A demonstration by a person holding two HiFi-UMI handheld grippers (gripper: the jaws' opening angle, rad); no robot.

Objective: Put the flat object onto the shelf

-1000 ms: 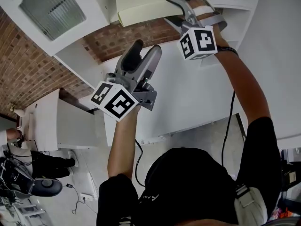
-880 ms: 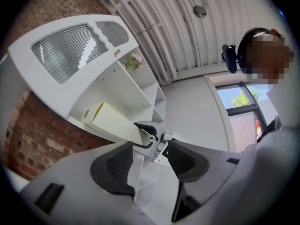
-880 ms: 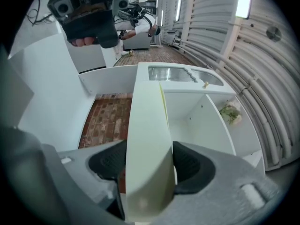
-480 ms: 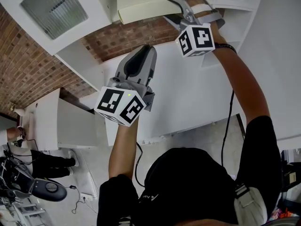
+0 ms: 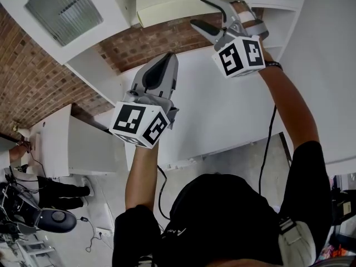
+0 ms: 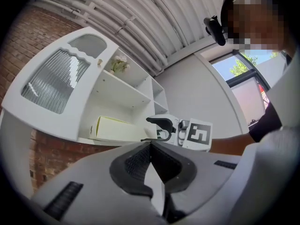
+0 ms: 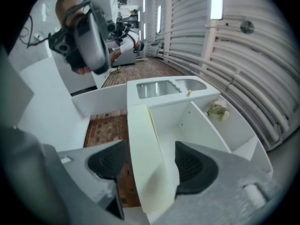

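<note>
The fingers of my right gripper (image 5: 201, 11) stand wide, not gripping the flat object (image 7: 145, 158) that lies between them on the shelf (image 7: 180, 125). I should draw straight back along its length so that neither pad drags it off the edge. The fingers of my left gripper (image 6: 151, 146) are pressed together on nothing and are best kept clear.

The thin flat object (image 7: 146, 163) is pale yellow, and the boxy shelf unit (image 7: 206, 125) is plain white. The brick wall (image 5: 39, 88) is red-brown with pale mortar lines. The plastic left hand-held gripper (image 5: 167, 58) and right hand-held gripper (image 5: 196, 10) are grey, with black ribbed pads (image 7: 110, 161) and black-and-white square-patterned marker cubes (image 5: 139, 125).
</note>
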